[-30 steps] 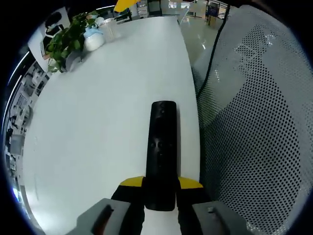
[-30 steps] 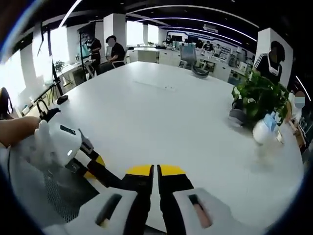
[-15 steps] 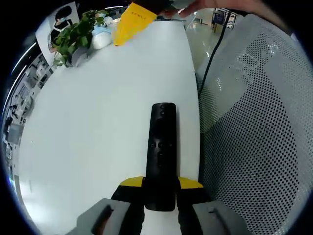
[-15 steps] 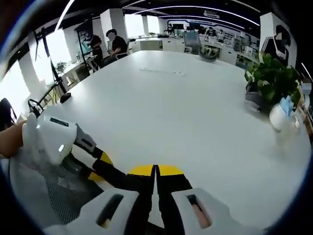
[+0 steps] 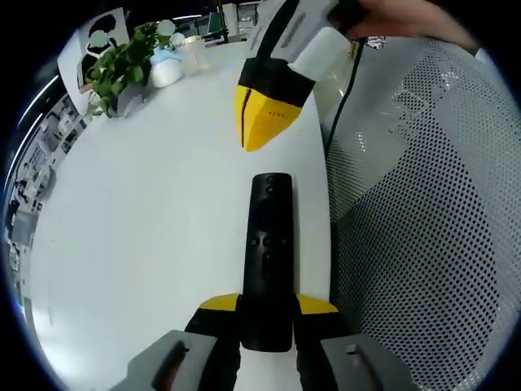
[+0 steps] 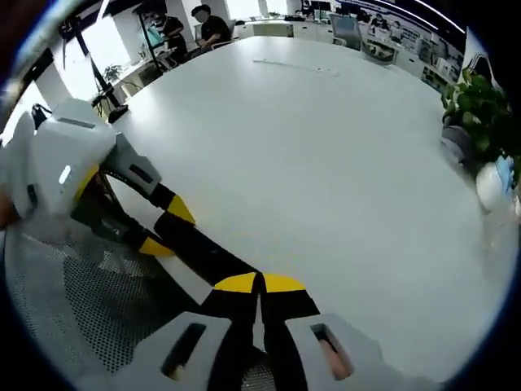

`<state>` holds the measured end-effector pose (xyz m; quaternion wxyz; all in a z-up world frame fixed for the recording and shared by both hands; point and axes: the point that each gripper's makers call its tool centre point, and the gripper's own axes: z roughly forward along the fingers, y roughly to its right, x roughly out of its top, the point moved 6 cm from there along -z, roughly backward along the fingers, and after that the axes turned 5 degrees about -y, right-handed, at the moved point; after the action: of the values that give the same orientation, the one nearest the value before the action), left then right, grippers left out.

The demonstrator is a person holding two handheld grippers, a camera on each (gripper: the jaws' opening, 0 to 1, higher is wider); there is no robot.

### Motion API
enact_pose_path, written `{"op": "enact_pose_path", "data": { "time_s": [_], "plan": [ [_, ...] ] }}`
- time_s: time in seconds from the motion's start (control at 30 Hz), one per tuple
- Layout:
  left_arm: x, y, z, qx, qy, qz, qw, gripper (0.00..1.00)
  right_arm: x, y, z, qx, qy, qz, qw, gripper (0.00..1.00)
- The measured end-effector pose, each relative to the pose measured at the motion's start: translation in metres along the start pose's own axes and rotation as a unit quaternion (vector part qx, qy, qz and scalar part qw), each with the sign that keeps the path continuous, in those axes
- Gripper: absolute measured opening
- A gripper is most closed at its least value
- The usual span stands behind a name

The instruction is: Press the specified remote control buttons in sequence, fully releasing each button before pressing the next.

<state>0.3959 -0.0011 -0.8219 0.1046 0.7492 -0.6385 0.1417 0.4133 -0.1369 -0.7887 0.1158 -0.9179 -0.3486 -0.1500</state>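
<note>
A black remote [image 5: 269, 244] lies lengthwise over the white table [image 5: 146, 212], and my left gripper [image 5: 269, 303] is shut on its near end. My right gripper [image 5: 256, 140], jaws shut with nothing between them, comes in from the top of the left gripper view. Its yellow tip hangs just beyond the remote's far end, apart from it. In the right gripper view, the shut right gripper [image 6: 260, 283] points down over the remote [image 6: 210, 257]. The left gripper [image 6: 167, 230] holds the remote from the left there.
A white mesh chair back [image 5: 423, 228] stands close along the table's right edge, with a black cable [image 5: 346, 106] beside it. A potted plant [image 5: 118, 65] and white bottles [image 5: 163, 69] sit at the far corner. Seated people [image 6: 207, 20] are across the room.
My right gripper has come down and closer to the remote, its yellow tip now near the remote's far end. The left gripper keeps its hold on the remote.
</note>
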Motion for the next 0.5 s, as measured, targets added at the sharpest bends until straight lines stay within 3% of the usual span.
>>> {"op": "enact_pose_path", "data": {
  "time_s": [0.2, 0.5],
  "plan": [
    [0.000, 0.000, 0.000, -0.005, 0.001, 0.006, 1.0000, 0.24, -0.007, -0.005, 0.007, 0.023, -0.029, 0.000, 0.9993, 0.00],
    [0.001, 0.001, 0.001, -0.014, 0.004, 0.008, 0.9999, 0.24, -0.011, -0.005, 0.012, 0.018, -0.049, -0.009, 0.9986, 0.00]
  ]
}}
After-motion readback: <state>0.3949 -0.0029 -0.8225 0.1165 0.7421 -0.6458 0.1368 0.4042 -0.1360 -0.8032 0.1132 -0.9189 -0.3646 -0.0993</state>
